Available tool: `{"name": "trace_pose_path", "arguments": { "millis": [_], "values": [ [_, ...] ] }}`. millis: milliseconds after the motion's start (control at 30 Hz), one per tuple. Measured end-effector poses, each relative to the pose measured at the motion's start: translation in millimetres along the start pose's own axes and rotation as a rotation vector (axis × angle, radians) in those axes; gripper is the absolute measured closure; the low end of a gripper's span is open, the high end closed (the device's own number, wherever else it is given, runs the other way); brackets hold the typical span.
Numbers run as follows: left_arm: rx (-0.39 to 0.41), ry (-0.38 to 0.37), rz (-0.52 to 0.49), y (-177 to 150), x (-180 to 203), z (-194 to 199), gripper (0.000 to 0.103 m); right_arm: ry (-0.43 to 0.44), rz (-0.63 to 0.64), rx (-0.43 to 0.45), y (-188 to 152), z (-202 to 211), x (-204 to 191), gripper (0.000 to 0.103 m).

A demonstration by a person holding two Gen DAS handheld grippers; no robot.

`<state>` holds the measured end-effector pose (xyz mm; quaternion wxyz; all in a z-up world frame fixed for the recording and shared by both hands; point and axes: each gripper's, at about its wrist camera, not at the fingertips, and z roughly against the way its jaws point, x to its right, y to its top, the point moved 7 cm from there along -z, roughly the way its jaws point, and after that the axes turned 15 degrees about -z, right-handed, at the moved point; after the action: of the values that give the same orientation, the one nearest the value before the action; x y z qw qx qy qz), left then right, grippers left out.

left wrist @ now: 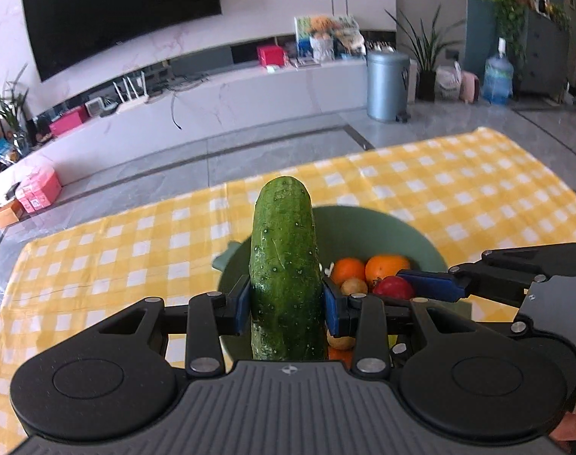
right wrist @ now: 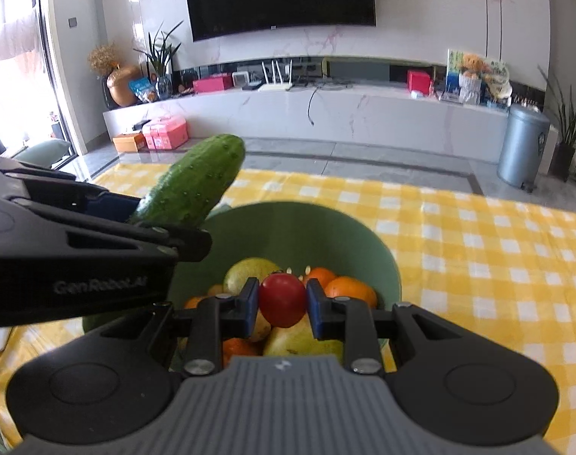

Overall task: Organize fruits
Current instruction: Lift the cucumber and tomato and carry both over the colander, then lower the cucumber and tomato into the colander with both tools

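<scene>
Gripping is being done by both tools at once. The left gripper [left wrist: 286, 303] is clamped on a cucumber [left wrist: 284, 265], the blue pads [left wrist: 242, 303] pressing its lower half so the long body is being carried pointing away from the wrist, probably to keep it from swinging. The right gripper [right wrist: 282, 303] is clenched on a red tomato [right wrist: 282, 299], held at its widest part, just above the pile.

Both loads are being held over the green bowl [right wrist: 325, 227], which is holding oranges [right wrist: 350, 290] and a yellow-green fruit [right wrist: 250, 271]; judged from this, items are being sorted out of or into the bowl.

The two grippers are crowding each other near the bowl's left side. The bowl is sitting on a yellow checked tablecloth [right wrist: 496, 265]; open cloth is lying to the right and beyond, with the far table edge well apart.
</scene>
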<state>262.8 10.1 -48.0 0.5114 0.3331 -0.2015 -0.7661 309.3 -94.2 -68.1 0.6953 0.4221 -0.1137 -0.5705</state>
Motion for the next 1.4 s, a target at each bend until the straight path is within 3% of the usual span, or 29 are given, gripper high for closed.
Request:
{"name": "trace_pose_path", "arguments": {
  "millis": [167,400,867,1233,1400],
  "values": [
    [-0.039,-0.016,-0.036,-5.7,4.2,-16.2,0.060,-0.019,-0.006,-0.034,-4.4,-16.1,10.7,0.080],
    [-0.067,-0.092,0.003,-13.5,-1.0,-34.1,0.060,-0.057,0.040,-0.043,-7.5,-27.5,15.5,0.080],
    [-0.008,-0.146,0.000,-19.4,-8.2,-24.3,0.059,-0.066,0.090,-0.027,-9.1,-23.9,9.8,0.080],
    [0.046,-0.207,0.147,-23.3,-35.2,-12.0,0.056,-0.023,0.043,-0.012,-4.0,-20.6,11.8,0.080],
    [-0.013,-0.186,0.141,-30.9,-39.2,-13.0,0.055,-0.013,0.024,-0.008,0.4,-24.9,12.9,0.080]
  ]
}}
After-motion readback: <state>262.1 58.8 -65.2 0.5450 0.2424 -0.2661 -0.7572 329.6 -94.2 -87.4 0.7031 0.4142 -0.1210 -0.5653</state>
